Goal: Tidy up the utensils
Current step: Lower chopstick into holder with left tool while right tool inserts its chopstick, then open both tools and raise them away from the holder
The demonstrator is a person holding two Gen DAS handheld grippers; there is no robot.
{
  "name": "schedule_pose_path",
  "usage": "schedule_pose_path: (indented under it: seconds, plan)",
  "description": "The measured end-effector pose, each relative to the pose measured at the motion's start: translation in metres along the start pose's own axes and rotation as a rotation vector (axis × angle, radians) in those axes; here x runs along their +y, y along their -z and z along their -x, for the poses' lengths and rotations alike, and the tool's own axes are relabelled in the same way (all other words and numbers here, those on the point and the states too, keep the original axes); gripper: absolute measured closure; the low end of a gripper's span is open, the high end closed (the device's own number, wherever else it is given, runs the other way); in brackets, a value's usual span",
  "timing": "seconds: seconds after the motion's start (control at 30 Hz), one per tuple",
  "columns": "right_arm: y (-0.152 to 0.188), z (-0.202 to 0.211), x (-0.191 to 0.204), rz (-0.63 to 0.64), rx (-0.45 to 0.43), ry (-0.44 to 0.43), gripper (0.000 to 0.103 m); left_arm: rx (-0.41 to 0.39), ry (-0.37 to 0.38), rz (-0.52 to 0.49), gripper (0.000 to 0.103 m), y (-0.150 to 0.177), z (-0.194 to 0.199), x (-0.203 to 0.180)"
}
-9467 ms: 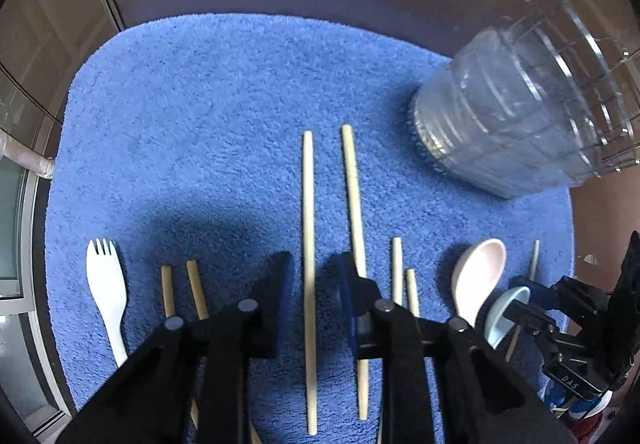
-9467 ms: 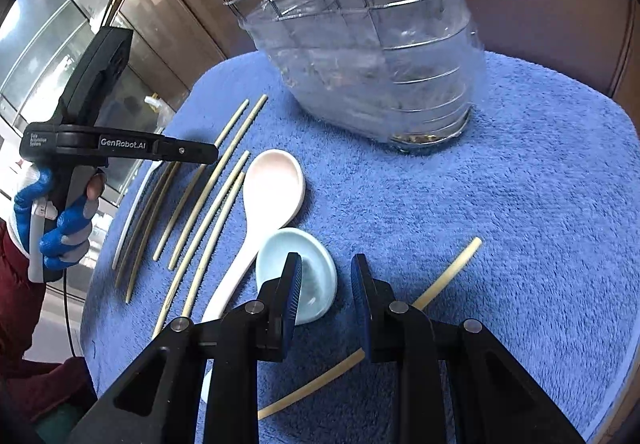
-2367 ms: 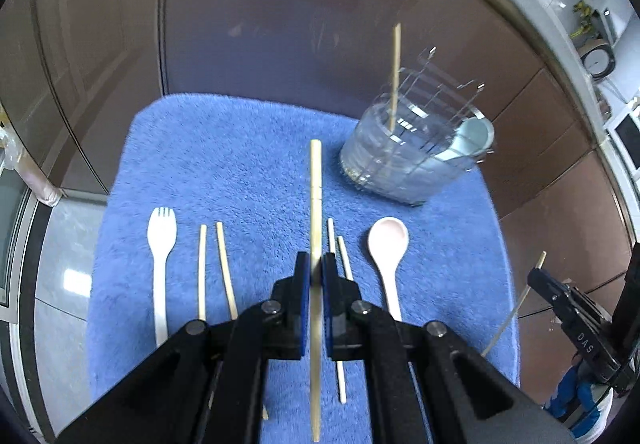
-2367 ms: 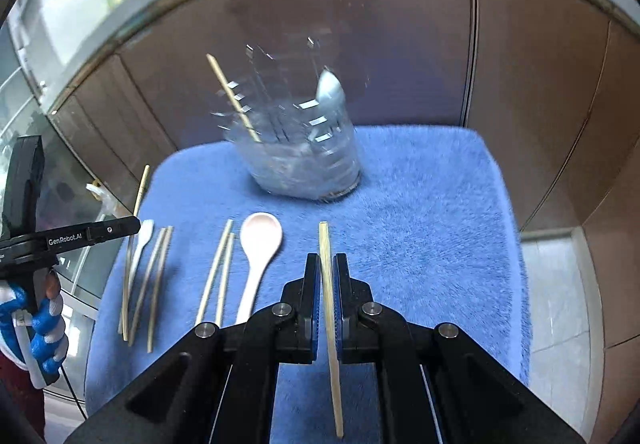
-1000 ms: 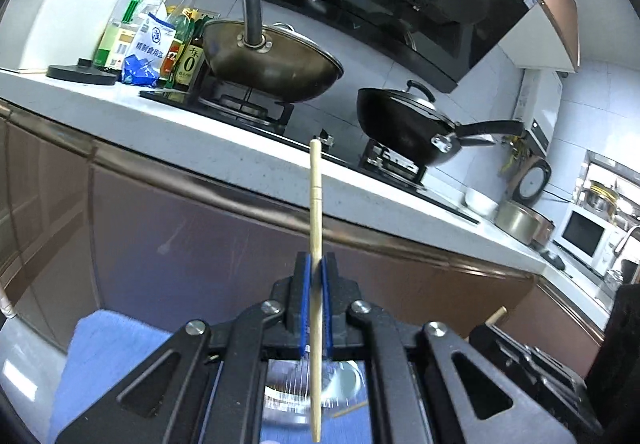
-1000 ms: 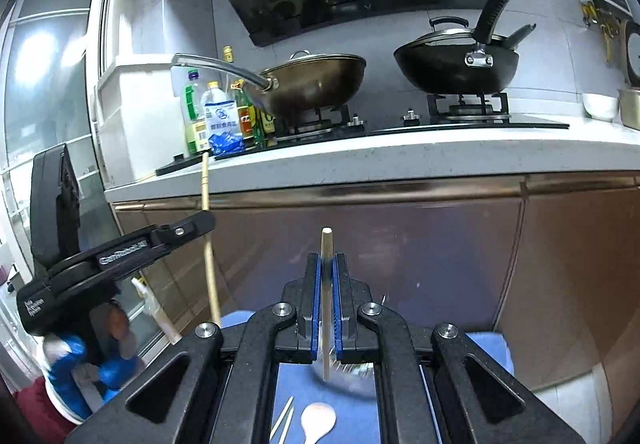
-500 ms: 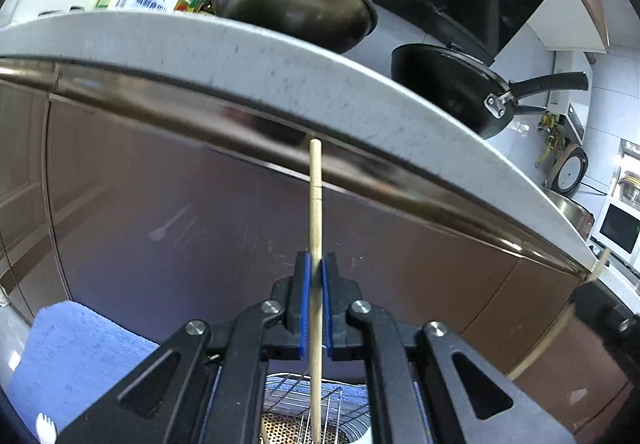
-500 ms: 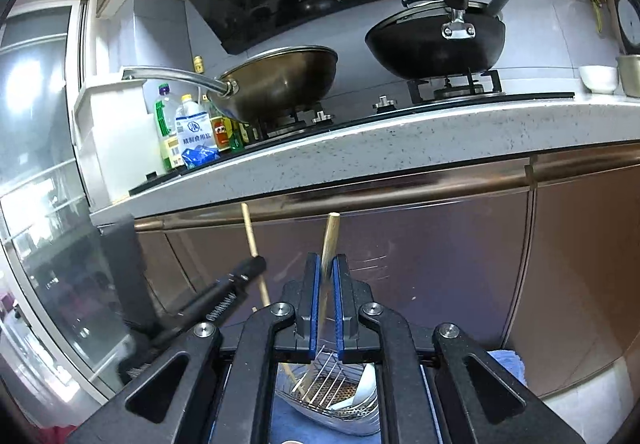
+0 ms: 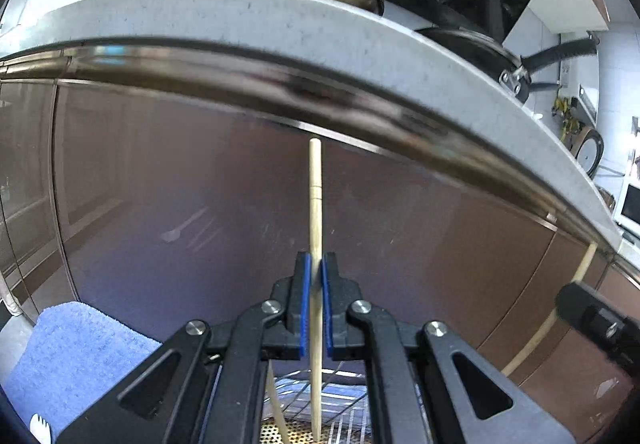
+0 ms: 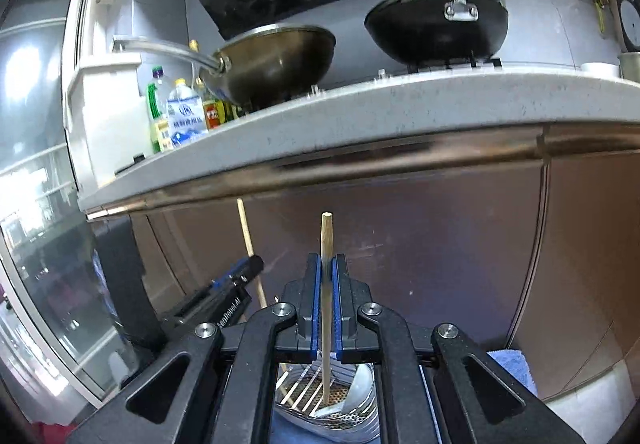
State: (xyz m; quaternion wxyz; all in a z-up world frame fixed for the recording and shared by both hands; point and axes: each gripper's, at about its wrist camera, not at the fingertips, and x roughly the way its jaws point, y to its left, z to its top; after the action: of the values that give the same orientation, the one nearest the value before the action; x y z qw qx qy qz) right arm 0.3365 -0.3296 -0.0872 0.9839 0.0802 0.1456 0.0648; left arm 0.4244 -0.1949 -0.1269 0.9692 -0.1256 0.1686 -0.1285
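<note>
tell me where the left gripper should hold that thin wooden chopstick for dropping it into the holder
Mid-shaft, as the left gripper grips the thin wooden chopstick now, pads closing from either side. The stick stands upright, its lower tip inside the wire-and-clear-plastic utensil holder, so a side pinch keeps it vertical.

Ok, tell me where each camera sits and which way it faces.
Left wrist: on the left gripper, looking along its fingers at the cabinet front, shut on an upright chopstick; right gripper at the edge.
Right wrist: on the right gripper, facing the cabinet, gripping its own chopstick; left gripper beside.
Shared: utensil holder below, countertop.
</note>
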Motion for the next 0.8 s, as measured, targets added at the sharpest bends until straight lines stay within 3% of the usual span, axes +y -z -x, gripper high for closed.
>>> schedule_pose_path:
  seconds: [0.13,0.23,0.37,0.6,0.8]
  plan:
    - [0.02,-0.013,-0.004,0.003,0.046,0.019,0.097,0.003,0.006,-0.012,0.095,0.008,0.003,0.004]
    - [0.029,-0.014,-0.004,0.005,0.064,0.028,0.096,0.019,0.032,-0.02,0.083,0.009,0.009,0.004]
    - [0.031,-0.006,-0.004,0.002,0.065,0.04,0.074,0.017,0.038,-0.014,0.076,0.001,0.027,0.007]
    - [0.026,0.025,0.001,-0.001,0.057,0.065,0.074,0.018,0.019,-0.037,0.075,-0.02,0.072,0.016]
    - [0.027,0.06,0.013,-0.006,0.07,0.078,0.074,0.077,-0.005,-0.068,0.073,-0.024,0.122,0.029]
